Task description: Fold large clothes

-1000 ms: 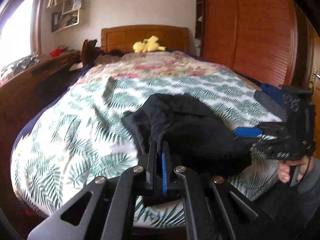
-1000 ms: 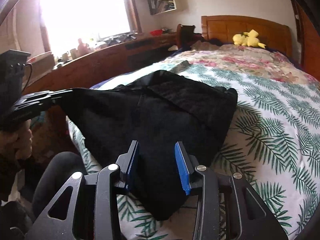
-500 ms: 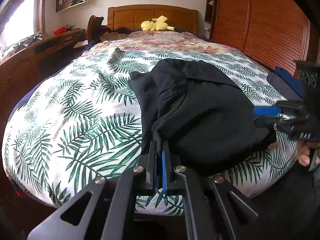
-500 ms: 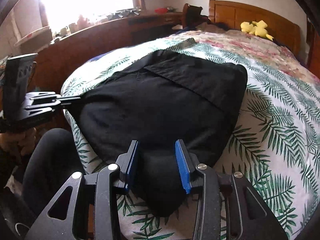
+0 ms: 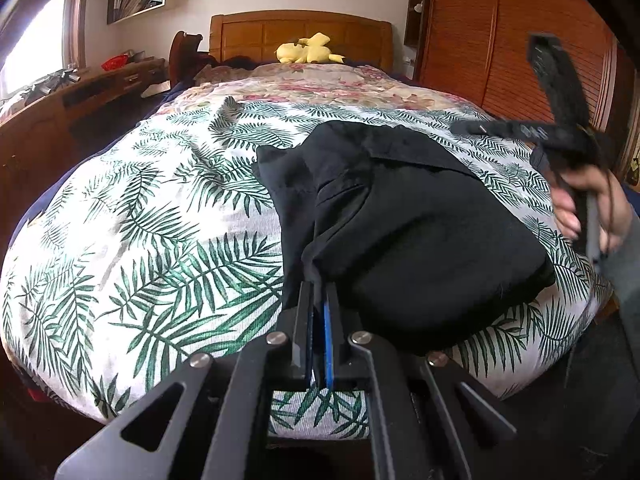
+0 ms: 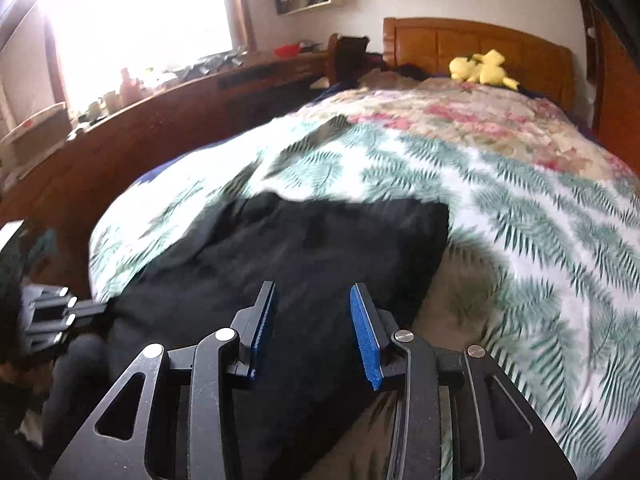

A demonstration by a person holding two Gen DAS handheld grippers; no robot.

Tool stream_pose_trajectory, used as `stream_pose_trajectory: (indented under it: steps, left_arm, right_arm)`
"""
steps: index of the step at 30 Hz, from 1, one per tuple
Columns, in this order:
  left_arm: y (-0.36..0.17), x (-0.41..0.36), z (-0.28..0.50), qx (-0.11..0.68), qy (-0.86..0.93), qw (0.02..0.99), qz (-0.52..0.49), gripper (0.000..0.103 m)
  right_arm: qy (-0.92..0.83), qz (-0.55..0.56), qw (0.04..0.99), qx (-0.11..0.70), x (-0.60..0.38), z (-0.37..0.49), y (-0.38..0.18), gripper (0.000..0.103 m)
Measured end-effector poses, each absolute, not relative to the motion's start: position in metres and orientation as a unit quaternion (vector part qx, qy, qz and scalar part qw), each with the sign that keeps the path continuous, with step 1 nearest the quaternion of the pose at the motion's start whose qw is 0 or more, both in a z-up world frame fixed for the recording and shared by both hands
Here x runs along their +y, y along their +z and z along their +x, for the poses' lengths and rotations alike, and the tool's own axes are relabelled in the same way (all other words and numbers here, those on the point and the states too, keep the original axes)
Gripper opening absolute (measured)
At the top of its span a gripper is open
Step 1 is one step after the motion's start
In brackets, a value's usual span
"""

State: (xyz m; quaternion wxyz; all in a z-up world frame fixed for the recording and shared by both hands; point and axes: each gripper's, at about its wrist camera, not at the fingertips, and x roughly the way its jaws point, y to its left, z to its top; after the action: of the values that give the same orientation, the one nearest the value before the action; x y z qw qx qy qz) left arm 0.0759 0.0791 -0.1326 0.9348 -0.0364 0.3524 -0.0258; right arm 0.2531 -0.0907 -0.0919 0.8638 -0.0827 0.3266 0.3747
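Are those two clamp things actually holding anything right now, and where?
The left gripper pinches the black garment by a bunched bit of cloth at its near edge. The right gripper is open above it, holding nothing.

Left wrist view. The left gripper (image 5: 318, 300) occupies the lower centre, its jaws closed on a pinched edge of the black garment (image 5: 404, 216). The garment lies folded in a thick heap just ahead and to the right of the fingers, resting on the palm-leaf bedspread (image 5: 160, 220). To the far right, above the garment's right edge, a hand (image 5: 588, 204) grips the right gripper (image 5: 464, 127), which is blurred and points left; its jaw state cannot be read here. Far ahead, a yellow plush toy (image 5: 306, 52) sits before the wooden headboard (image 5: 300, 30).
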Motion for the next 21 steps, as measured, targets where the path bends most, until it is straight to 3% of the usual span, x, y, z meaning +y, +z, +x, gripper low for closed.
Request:
stream_pose_trajectory:
  steps: [6, 10, 15, 21]
  left_arm:
    - [-0.134, 0.078, 0.077, 0.358, -0.027, 0.933, -0.028, 0.002]
    - [-0.135, 0.079, 0.081, 0.361, -0.025, 0.932, -0.024, 0.002]
    - [-0.135, 0.079, 0.083, 0.364, -0.025, 0.931, -0.025, 0.003]
    - [-0.131, 0.079, 0.082, 0.369, -0.025, 0.929, -0.023, 0.004]
  right_arm:
    - [0.344, -0.077, 0.875, 0.332, -0.08, 0.299, -0.097, 0.06]
    - [0.335, -0.064, 0.865, 0.367, -0.084, 0.327, -0.126, 0.064]
    - [0.333, -0.025, 0.847, 0.414, -0.091, 0.351, -0.154, 0.084]
    - [0.353, 0.01, 0.825, 0.441, -0.092, 0.36, -0.165, 0.083]
